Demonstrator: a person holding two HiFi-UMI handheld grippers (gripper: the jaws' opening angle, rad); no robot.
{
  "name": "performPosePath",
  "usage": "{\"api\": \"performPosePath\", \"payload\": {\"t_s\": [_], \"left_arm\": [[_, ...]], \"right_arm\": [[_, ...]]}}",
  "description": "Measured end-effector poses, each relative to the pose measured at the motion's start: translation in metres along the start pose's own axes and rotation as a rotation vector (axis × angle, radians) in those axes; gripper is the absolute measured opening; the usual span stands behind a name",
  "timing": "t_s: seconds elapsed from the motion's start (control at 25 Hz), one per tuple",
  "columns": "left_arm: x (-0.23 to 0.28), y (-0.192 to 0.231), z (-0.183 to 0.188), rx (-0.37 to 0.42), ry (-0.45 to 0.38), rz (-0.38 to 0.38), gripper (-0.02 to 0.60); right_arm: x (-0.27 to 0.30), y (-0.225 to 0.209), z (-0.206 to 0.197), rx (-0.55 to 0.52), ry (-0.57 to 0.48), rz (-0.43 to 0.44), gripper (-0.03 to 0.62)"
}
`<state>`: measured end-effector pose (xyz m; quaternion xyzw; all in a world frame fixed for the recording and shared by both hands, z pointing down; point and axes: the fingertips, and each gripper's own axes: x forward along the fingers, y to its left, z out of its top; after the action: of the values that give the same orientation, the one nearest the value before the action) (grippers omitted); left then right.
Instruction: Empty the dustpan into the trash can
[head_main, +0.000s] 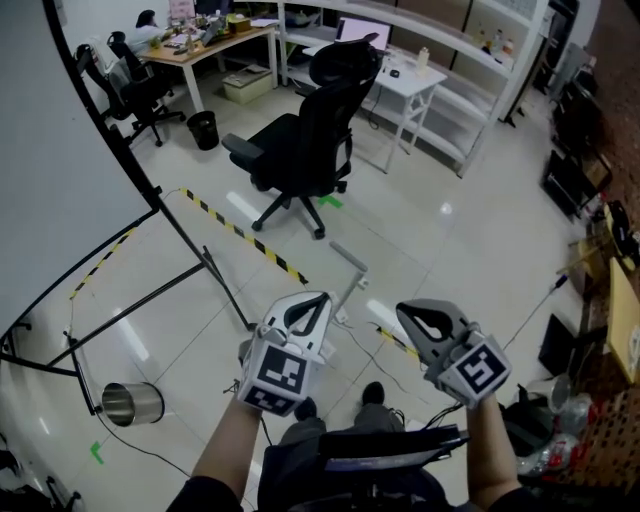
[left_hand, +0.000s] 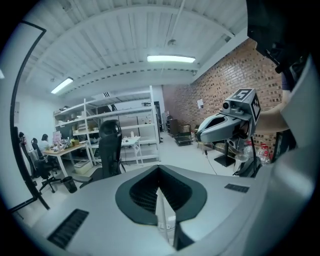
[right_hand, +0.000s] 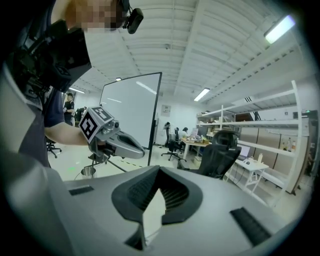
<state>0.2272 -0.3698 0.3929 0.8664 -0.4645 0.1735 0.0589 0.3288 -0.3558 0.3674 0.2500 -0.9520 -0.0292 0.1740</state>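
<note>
Your left gripper: jaws together, empty | right gripper: same | long-handled floor tool: too small to identify.

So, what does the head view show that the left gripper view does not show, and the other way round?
Only the head view shows the metal can on the floor and the black-and-yellow floor tape. Only the left gripper view shows the brick wall and the lit ceiling lamp. Both views show the black office chair and the right gripper.
</note>
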Motion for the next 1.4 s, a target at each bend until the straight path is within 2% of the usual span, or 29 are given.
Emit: {"api": "performPosePath", "payload": {"t_s": [0.2,0.4,0.64,0.96,1.16,1.4], "left_arm": [[0.016,0.007,-0.008,-0.033,0.019,0.082,0.002],[0.043,0.009,-0.003,-0.066,0.021,0.217,0.002],[0.066,0.011,0.002,-0.121,0.046,0.422,0.002],[0.08,-0.005,-0.004,-0.178,0.064,0.593,0.002],[0.084,-0.007,-0.012,-0.183,0.073,0.65,0.002],[0.1,-0.009,-0.046,-0.287,0.059,0.637,0.002]], "right_arm": [[0.017,-0.023,-0.009,-0.049,0.006,0.087,0.014],[0.028,-0.057,-0.027,-0.059,-0.011,0.217,0.014],[0.033,-0.098,-0.045,-0.061,-0.036,0.371,0.014],[0.04,-0.119,-0.063,-0.059,-0.047,0.516,0.014],[0.053,-0.119,-0.067,-0.061,-0.03,0.571,0.014],[0.069,-0.117,-0.067,-0.087,0.011,0.559,0.014]]}}
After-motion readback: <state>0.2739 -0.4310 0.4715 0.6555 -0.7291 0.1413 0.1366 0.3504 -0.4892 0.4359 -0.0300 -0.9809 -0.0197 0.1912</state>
